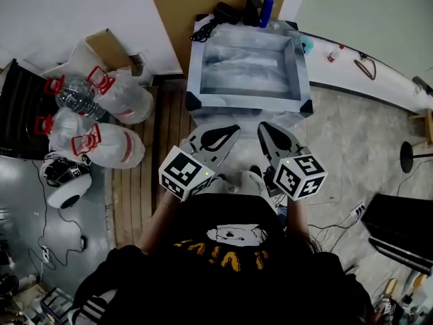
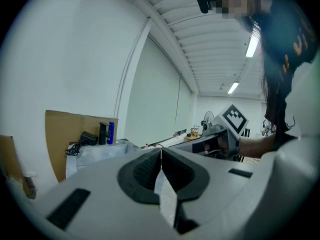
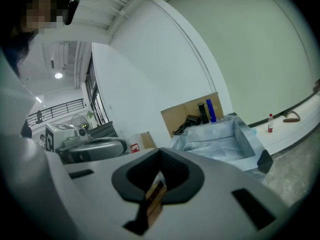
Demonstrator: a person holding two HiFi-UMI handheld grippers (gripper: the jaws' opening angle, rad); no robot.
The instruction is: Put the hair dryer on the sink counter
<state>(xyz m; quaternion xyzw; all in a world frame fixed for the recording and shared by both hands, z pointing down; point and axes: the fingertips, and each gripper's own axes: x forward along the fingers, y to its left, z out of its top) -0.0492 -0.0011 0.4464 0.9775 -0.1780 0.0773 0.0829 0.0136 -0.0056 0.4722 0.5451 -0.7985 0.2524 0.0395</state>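
Left gripper [image 1: 226, 131]: in the left gripper view I read its jaws pressed together tip to tip, with nothing between them. It is held over the floor, just short of the near edge of the sink counter.
Right gripper [image 1: 269, 128]: its jaws are likewise closed on nothing. It sits beside the left one without touching it, and both point toward the counter.
Sink counter [image 1: 245, 103]: a grey box-shaped unit with a sunken basin. It stands against a cardboard sheet [image 1: 174, 19] at the wall.
Hair dryer [image 1: 225, 12]: black, lying on the counter's far edge near the far left corner. Its cord [image 1: 203, 31] is bunched toward that corner. I see it well apart from both grippers.
Black bottle [image 1: 252, 7]: upright on the far edge, just beside the dryer.
Blue bottle [image 1: 266, 10]: upright on the same edge, touching or nearly touching the black one; I cannot tell which.
Plastic bags [image 1: 125, 93]: clear with red handles, on the floor left of the counter beside wooden boards [image 1: 169, 134].
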